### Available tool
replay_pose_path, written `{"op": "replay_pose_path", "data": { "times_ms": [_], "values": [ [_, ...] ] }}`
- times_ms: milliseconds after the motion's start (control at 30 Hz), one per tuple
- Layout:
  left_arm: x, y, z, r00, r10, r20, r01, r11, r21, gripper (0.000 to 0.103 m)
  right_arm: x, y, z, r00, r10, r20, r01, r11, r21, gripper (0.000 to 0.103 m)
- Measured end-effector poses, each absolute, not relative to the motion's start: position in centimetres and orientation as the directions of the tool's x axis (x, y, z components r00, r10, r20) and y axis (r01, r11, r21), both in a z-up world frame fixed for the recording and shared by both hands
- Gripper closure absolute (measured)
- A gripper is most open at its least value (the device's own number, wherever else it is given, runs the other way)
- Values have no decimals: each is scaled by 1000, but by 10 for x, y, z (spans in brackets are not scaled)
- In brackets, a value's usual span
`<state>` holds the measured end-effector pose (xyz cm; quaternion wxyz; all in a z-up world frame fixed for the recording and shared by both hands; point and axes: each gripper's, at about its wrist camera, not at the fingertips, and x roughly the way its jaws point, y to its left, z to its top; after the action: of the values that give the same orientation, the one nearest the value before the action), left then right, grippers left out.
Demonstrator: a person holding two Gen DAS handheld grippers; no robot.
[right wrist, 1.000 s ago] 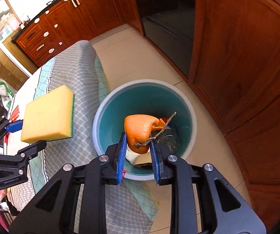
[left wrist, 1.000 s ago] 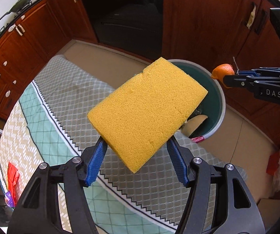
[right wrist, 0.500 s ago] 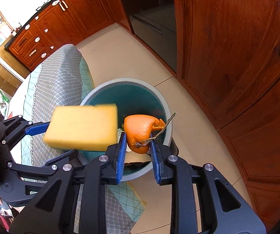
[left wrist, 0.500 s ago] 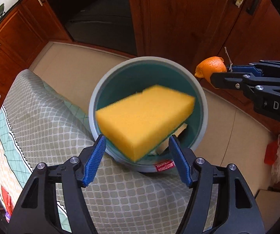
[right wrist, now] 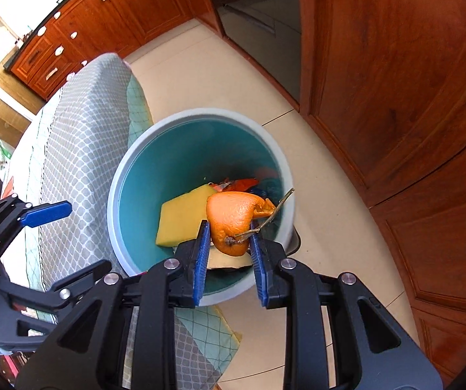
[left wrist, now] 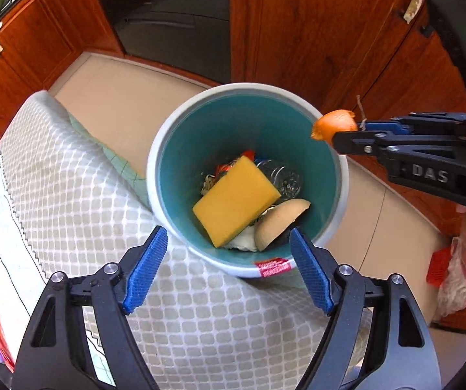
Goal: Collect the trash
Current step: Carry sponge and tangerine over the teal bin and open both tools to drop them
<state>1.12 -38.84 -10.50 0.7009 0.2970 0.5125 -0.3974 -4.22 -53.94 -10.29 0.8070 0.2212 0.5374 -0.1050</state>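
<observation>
Dropped: the yellow rectangular foam sponge [left wrist: 236,201] that sat between the left tongs [left wrist: 228,271] a second ago now lies inside the round teal plastic bin with the pale rim [left wrist: 164,149], on top of other rubbish; those tongs have just been opening, now spread wide with nothing between them, hovering over the near rim. Grey-and-white patterned cloth on the worktop [left wrist: 80,175] butts against the bin's left side. Right tongs [right wrist: 228,253] pinch the curled orange peel with its dry stem [right wrist: 233,217] above the bin mouth, not yet released. My read on the peel: light, limp, slightly waxy, so a grip across the thick curled body beats holding the twig, which looks likely to snap. Left wrist view shows the bin contents clearly: a clear crumpled plastic piece [left wrist: 281,175], a beige curved scrap [left wrist: 278,221], a red label on the rim. Right wrist view hides most of that behind the peel but shows the pads' contact on it.
</observation>
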Motion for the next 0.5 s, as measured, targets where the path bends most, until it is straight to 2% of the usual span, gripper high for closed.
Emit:
{"op": "replay_pose_path", "data": {
  "times_ms": [167, 233, 267, 300, 500],
  "values": [
    [16, -369, -96, 157, -281, -947, 846, 533, -18, 20, -25, -531, -105, 395, 88, -914, 388, 886, 253, 75],
    [20, -366, -92, 156, -293, -943, 842, 539, -28, 18, -20, -527, -102, 396, 102, -913, 377, 888, 263, 58],
    [21, -364, -90, 154, -299, -942, 840, 541, -34, 17, -18, -526, -100, 399, 104, -911, 375, 888, 266, 37],
    [23, -359, -87, 154, -304, -940, 838, 544, -38, 17, -17, -525, -99, 403, 100, -910, 375, 889, 264, 26],
    [25, -346, -82, 167, -306, -937, 832, 554, -32, 17, -11, -519, -93, 377, 80, -923, 387, 892, 236, 18]
  ]
}}
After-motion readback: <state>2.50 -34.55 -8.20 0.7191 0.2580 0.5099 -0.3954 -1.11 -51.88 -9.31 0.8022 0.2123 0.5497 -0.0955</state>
